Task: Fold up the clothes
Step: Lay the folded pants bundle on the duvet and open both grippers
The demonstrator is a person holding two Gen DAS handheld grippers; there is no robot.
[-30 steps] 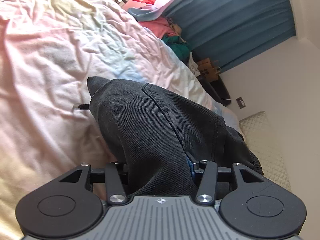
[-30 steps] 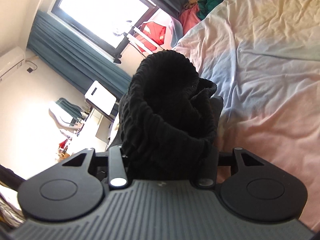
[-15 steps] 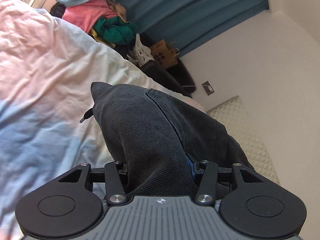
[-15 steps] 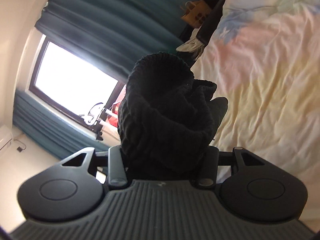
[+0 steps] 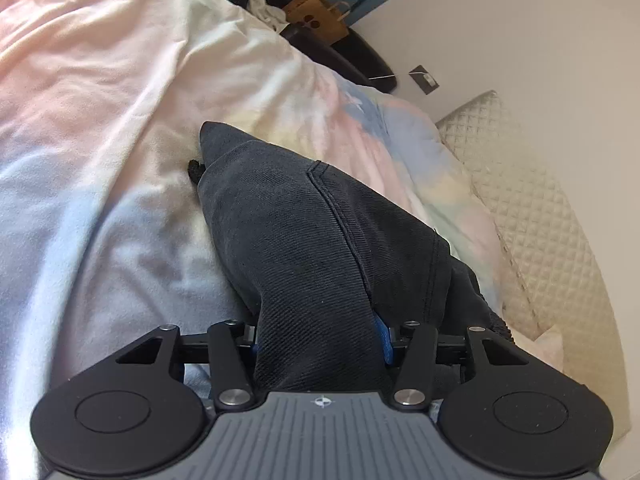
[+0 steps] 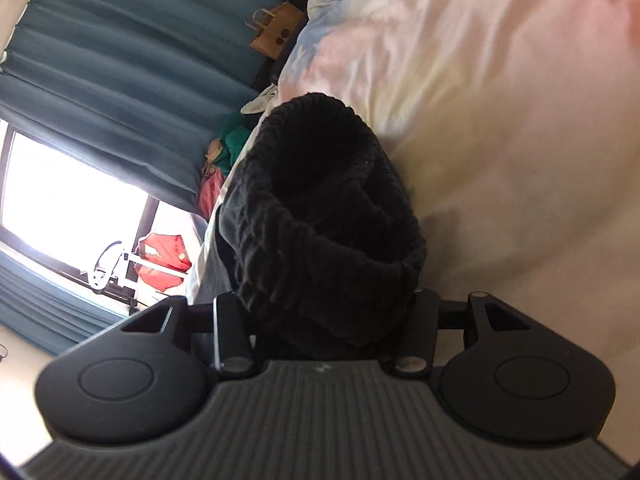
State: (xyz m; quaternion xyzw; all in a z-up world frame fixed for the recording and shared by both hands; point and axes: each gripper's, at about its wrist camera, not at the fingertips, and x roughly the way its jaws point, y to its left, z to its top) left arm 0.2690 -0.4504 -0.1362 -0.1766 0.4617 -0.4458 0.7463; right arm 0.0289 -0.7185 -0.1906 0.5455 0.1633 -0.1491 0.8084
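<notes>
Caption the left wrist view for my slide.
Left claw grips dark trousers over a pastel duvet, its jaws easing open.

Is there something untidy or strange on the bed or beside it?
Beside the bed, clothes lie in a loose unfolded heap. The dark garment is bunched between both grippers, not flat. Nothing looks spilled or damaged.

Both wrist views look closely down along bunched dark fabric, sharing the pastel bedspread [image 5: 120, 100]

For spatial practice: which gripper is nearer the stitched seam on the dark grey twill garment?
Left. The left gripper clamps twill with the seam just ahead; the right gripper clamps black ribbed knit.
</notes>
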